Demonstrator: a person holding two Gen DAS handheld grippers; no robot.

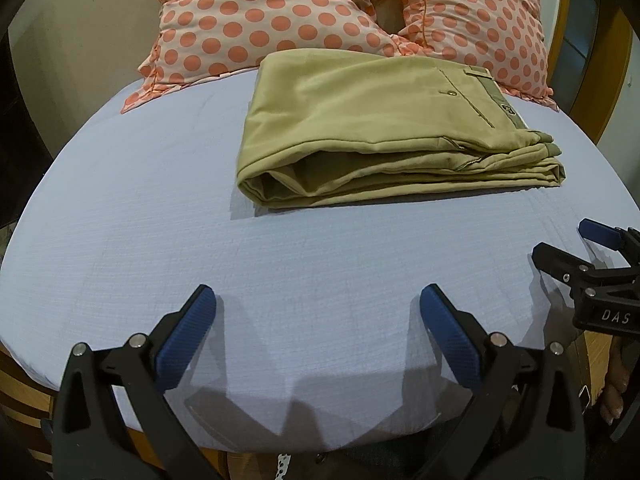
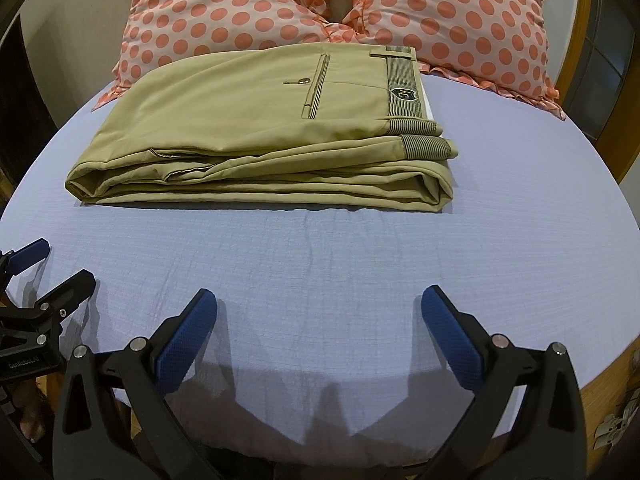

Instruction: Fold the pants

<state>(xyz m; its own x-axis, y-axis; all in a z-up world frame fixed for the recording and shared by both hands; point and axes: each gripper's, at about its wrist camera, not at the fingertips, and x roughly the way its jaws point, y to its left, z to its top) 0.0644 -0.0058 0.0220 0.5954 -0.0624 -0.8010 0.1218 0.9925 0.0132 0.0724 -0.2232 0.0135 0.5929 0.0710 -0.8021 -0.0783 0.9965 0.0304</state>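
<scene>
folded pants [image 1: 384, 128] on bed [image 1: 280, 264], left gripper [image 1: 318, 304] agape

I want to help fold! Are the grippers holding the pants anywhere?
No. Both the left gripper and right gripper are open and empty; the folded pants lie untouched on the bed.

The khaki pants [image 1: 384, 128] [image 2: 256, 128] are lying folded into a flat, layered rectangular bundle, sitting in the upper middle of the left wrist view and stretching across the upper left and centre of the right wrist view. The top layer is showing a buttoned welt pocket, with the striped waistband and a dark shield-shaped label running down the bundle's right end. Along the near edge the stacked folds are showing as rounded layers, gaping slightly open at the lower left corner in the left wrist view.
</scene>
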